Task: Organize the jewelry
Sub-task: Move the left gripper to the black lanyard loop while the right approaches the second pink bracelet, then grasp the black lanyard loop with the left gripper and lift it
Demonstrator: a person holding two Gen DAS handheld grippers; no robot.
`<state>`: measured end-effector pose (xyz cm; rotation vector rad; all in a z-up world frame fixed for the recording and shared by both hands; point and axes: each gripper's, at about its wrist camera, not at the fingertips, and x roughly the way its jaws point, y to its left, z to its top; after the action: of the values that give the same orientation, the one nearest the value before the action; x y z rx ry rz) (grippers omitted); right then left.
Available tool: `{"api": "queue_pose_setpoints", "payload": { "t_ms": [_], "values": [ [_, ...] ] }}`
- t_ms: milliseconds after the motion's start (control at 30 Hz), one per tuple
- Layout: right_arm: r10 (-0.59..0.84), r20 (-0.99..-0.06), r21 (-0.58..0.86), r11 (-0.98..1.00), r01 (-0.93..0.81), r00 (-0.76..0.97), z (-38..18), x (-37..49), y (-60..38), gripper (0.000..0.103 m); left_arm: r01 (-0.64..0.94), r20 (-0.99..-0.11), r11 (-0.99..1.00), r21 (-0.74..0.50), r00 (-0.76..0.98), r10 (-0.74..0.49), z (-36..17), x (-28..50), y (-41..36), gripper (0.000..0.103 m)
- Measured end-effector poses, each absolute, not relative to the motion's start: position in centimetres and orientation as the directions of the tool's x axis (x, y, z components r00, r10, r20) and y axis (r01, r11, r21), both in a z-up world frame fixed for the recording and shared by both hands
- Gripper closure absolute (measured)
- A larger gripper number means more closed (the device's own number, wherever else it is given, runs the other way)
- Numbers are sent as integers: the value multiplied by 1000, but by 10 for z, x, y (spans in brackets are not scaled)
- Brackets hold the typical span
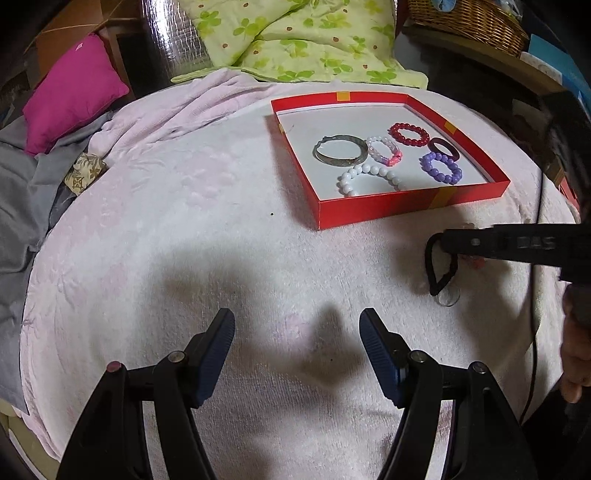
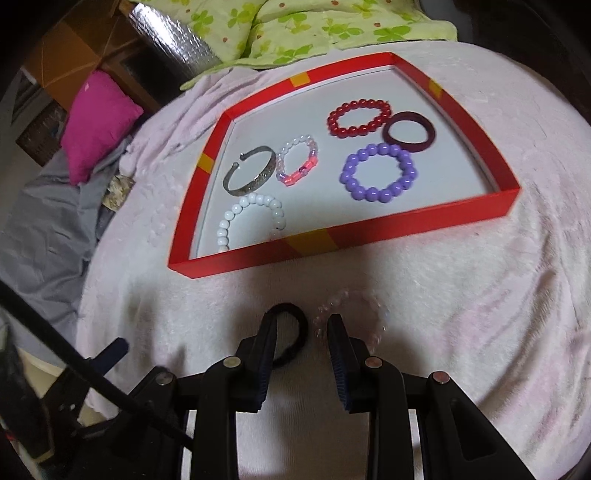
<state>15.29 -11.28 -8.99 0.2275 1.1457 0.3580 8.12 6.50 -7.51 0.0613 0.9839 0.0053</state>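
A red tray lies on the pale pink blanket. It holds a silver bangle, a white bead bracelet, a clear-and-pink bracelet, a red bead bracelet, a purple bead bracelet and a dark maroon ring. On the blanket before the tray lie a black hair band and a clear pink bead bracelet. My right gripper is partly open around the band's right side. My left gripper is open and empty.
A green floral quilt lies behind the tray. A magenta cushion and grey cloth are at the left. A wicker basket stands at the back right. A black cable hangs at the right edge.
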Motion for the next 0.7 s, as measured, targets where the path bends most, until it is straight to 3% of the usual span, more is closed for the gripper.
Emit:
{"api": "queue_pose_setpoints", "payload": {
  "t_ms": [67,133,700],
  "values": [
    [347,-858,302,937,-173,380,-92,155,-106,87,27,-831,998,52,556,28,-75,81,65,32],
    [310,-861,258,949,-180,404,-92,154,-103,94,32,-829,998,47,559,21,-74,81,64,32],
    [406,-804,437,899,-30,436,-74,159,-193,93,119,-813,993,14,579,-58,-70,86,36,32]
  ]
}}
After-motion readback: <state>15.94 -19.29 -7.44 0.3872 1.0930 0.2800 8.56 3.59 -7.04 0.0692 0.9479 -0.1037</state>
